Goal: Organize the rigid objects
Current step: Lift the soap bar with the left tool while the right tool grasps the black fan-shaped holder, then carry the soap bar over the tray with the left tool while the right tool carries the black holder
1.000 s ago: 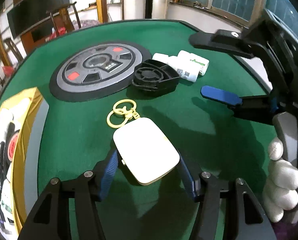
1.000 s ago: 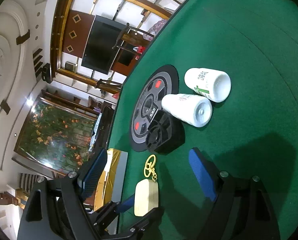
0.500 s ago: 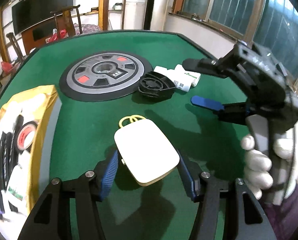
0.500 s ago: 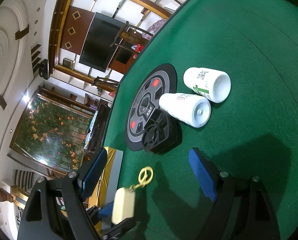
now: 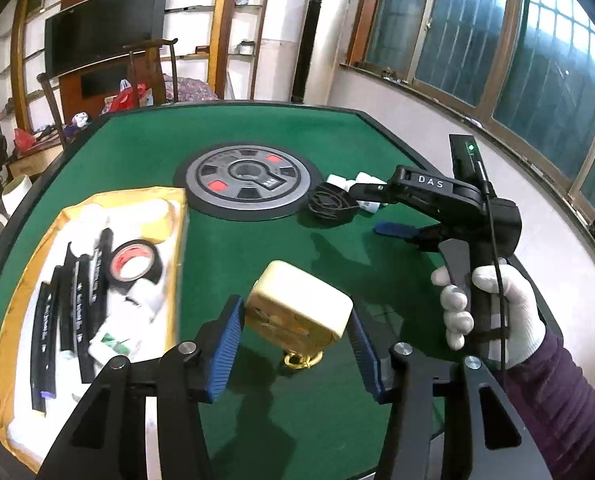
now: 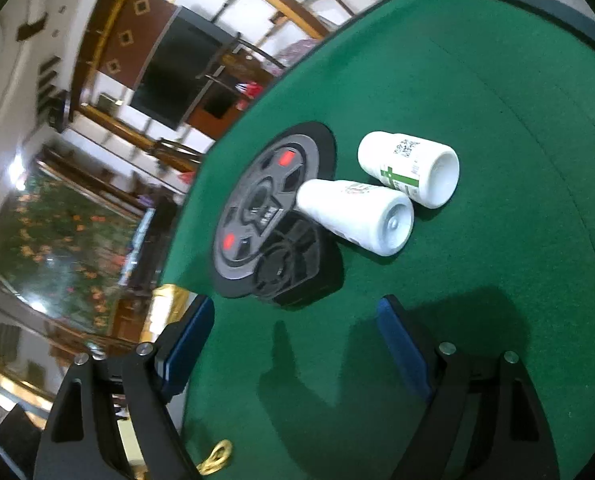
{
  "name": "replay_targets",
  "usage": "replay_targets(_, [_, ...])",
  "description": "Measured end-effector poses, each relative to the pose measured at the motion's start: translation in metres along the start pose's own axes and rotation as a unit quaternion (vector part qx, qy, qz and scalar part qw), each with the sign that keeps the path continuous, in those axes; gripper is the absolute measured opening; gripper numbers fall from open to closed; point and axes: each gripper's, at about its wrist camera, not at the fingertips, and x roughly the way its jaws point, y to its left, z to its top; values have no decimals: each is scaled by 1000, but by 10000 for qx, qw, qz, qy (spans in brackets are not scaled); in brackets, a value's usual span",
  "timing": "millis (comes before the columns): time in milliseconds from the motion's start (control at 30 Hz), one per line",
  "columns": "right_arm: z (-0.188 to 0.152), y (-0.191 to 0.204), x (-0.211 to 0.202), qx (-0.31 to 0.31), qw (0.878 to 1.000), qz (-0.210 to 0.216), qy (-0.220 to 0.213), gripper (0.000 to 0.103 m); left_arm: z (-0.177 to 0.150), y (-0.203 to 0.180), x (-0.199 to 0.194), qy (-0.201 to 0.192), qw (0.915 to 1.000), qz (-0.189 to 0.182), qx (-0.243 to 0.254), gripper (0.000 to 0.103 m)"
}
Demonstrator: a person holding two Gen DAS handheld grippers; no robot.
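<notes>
1. The left gripper [image 5: 295, 340] holds a cream keychain tag [image 5: 297, 312] between its blue pads, lifted clear of the green table [image 5: 257, 264]. The jaws are closing on the tag.
2. The tag is tilted, its underside toward the camera. Its gold rings [image 5: 303, 359] hang below it.
3. The right gripper [image 6: 293, 344] stands wide with nothing between its pads. It points down at the table. A white-gloved hand [image 5: 493, 312] grips its handle.
4. Two white bottles [image 6: 381, 196] lie on their sides, touching each other, ahead of the right gripper.
5. A black fan-like part [image 6: 293, 272] lies just beside the nearer bottle. It overlaps the edge of a grey round disc [image 5: 247, 180].
6. A yellow-rimmed tray [image 5: 21, 280] sits on the left of the table. It holds black sticks [image 5: 63, 312], a tape roll [image 5: 135, 266] and white items.
</notes>
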Motion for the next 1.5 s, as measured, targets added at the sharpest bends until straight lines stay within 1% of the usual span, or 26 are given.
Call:
replay_targets(133, [6,17,10,-129,9990,-423,27,83,-5,17,-5,-53,9998,-116,-182,54])
replay_targets(233, [14,32,19,-252,9976,-638,46,83,-6,26,-14,-175,9993,-215,-250,54])
replay_targets(300, [20,45,28,-357,9957,-856,76,83,-6,30,-21,-269,9990,-247,-258,54])
replay_targets(467, [22,59,54,-537,9861,-1567,120,83,-8,40,-32,-387,9983,-346,-281,54])
replay_targets(533, [19,59,64,-492,9834,-1729,246,84,-9,43,-33,-393,9980,-388,-301,54])
replay_targets(567, [18,59,63,-558,9819,-1800,163,83,-10,45,-33,-395,9978,-425,-322,54])
replay_targets(600, [17,61,67,-635,9784,-1959,190,83,-11,46,-34,-404,9976,-443,-336,54])
replay_targets(667, [15,65,70,-755,9741,-2121,191,84,-11,48,-36,-427,9974,-457,-351,54])
replay_targets(700, [13,68,72,-841,9714,-2211,190,82,-12,48,-37,-443,9973,-462,-356,54])
replay_targets(733, [11,71,75,-979,9666,-2359,201,79,-13,48,-39,-466,9972,-459,-360,54])
replay_targets(767, [8,74,76,-1118,9601,-2557,196,68,-13,48,-40,-477,9972,-457,-362,54])
replay_targets(800, [6,76,77,-1257,9557,-2653,201,68,-13,49,-42,-494,9971,-458,-364,54])
replay_targets(1000, [-5,71,57,-1153,9644,-2375,158,68,-16,51,-51,-569,9967,-430,-376,54])
replay_targets(1167, [-16,76,33,-1164,9706,-2106,62,68,-19,54,-61,-657,9964,-374,-382,54])
replay_targets(1367, [-37,102,5,-1302,9781,-1624,-34,68,-21,62,-77,-824,9952,-289,-450,54])
replay_targets(1500, [-53,125,-5,-1478,9805,-1296,-47,68,-22,77,-95,-987,9930,-242,-598,54])
